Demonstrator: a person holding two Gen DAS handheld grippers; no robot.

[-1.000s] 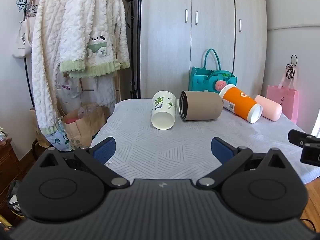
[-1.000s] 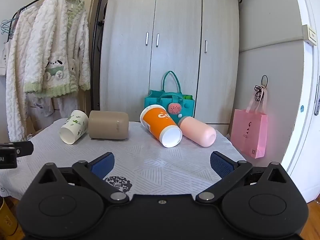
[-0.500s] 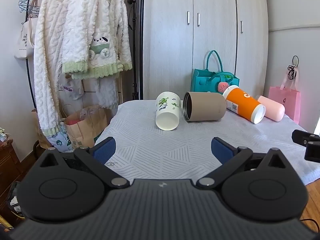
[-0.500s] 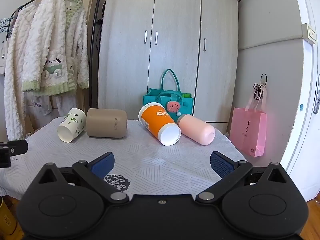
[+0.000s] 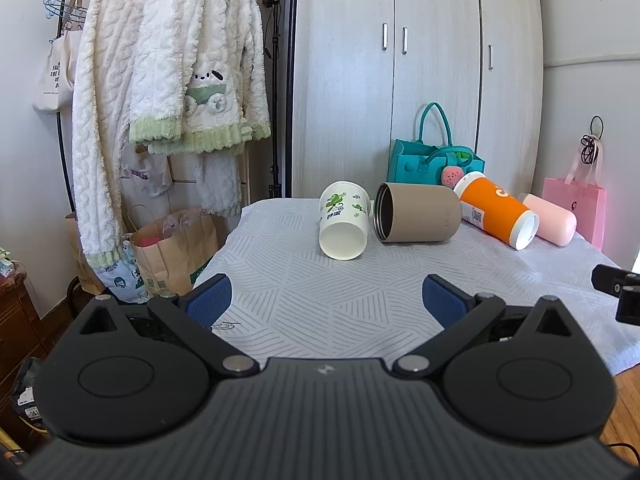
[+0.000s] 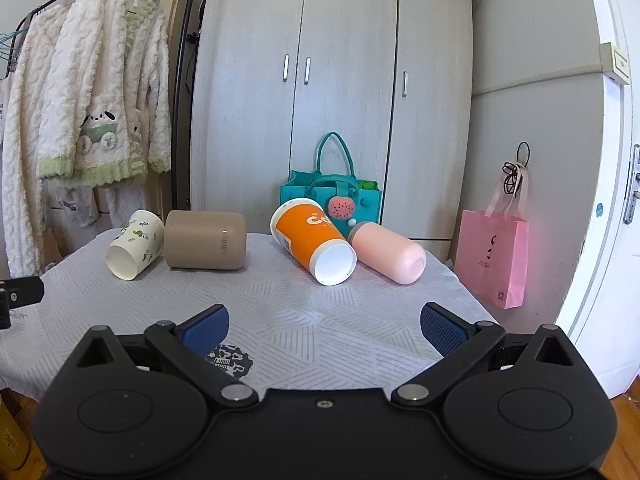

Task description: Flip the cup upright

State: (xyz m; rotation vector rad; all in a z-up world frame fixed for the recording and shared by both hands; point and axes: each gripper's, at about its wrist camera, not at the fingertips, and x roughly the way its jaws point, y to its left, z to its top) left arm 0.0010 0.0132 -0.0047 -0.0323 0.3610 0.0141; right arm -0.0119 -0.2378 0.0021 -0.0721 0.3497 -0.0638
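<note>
My left claw (image 5: pixel 327 298) sits low in the frame with its blue pads (image 5: pixel 209 295) spread wide apart and nothing between them; my right claw (image 6: pixel 325 326) is the same, open and empty, above the grey-patterned tablecloth (image 6: pixel 280 320). Both hang short of the cups, well apart from them.

Straight ahead of my left claw, just above the frame's centre, the white paper cup with green leaf prints (image 5: pixel 344 220) lies on its side, its open mouth tipped toward me. Touching or just beside it on the right lies the tan cylindrical tumbler (image 5: pixel 418 213), then the orange cup with a white rim (image 5: pixel 496 212) and the pale pink tumbler (image 5: pixel 550 219) at the right edge. In my right view, the orange cup (image 6: pixel 312 246) lies at centre, mouth toward me, the pink tumbler (image 6: pixel 388 254) against it.

I judge the step to be the approach. To do it well I'd pick one cup per claw, close across the wall near mid-body, not the thin rim, squeeze lightly so paper doesn't crush, lift clear of the neighbour, rotate until the mouth faces up, then set it flat.
</note>
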